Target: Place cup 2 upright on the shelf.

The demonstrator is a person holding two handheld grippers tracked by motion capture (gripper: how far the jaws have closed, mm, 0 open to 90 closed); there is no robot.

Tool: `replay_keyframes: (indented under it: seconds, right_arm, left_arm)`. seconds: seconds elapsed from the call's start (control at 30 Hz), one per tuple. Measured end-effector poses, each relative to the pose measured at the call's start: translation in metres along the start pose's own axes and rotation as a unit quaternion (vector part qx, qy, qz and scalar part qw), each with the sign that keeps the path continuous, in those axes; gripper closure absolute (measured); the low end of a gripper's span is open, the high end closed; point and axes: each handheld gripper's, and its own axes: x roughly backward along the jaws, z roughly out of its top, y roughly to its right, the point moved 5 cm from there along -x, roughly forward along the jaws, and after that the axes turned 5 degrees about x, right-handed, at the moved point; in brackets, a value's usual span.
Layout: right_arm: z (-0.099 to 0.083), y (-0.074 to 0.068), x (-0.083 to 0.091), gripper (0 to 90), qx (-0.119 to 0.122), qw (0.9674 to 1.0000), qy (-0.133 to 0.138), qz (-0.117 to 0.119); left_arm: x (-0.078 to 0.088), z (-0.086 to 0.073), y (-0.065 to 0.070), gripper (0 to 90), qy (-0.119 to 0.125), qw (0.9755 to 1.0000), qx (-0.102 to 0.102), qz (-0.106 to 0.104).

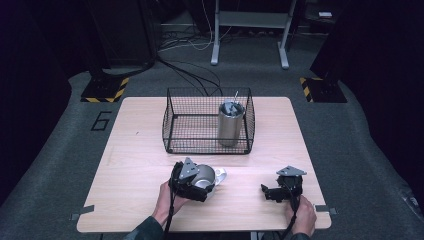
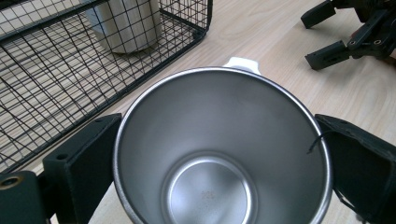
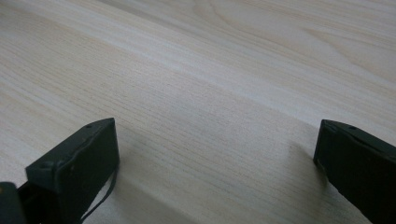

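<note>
the left claw (image 2: 219, 154) is clamped on the open stainless steel mug (image 2: 219, 140), near the black wire basket (image 1: 172, 120) on the bench (image 1: 135, 165); a lift into it seems next. the right claw (image 1: 272, 191) is held wide, idle.

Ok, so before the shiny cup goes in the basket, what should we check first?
1. Left gripper jaws on both sides of the steel mug with the white handle: ok.
2. Grip tight enough to lift: cannot tell.
3. Mug empty inside: ok.
4. Black wire basket has free floor beside the tall steel tumbler with a straw: ok.
5. Right gripper open, holding nothing, apart from the mug: ok.
6. Light wooden table bare between mug and basket: ok.
</note>
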Motion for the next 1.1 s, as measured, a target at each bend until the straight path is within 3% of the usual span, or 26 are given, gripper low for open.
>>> replay_keyframes:
  seconds: [0.8,1.1]
  right_arm:
    - [0.0,0.0,0.0,0.0,0.0,1.0,0.0,0.0]
    - [0.0,0.0,0.0,0.0,0.0,1.0,0.0,0.0]
  left_arm:
    - [-0.0053,-0.0026,0.0015,6.0,-0.001,1.0,-0.004,0.006]
    - [0.0026,-0.0019,-0.0038,6.0,0.003,0.9999,-0.001,0.011]
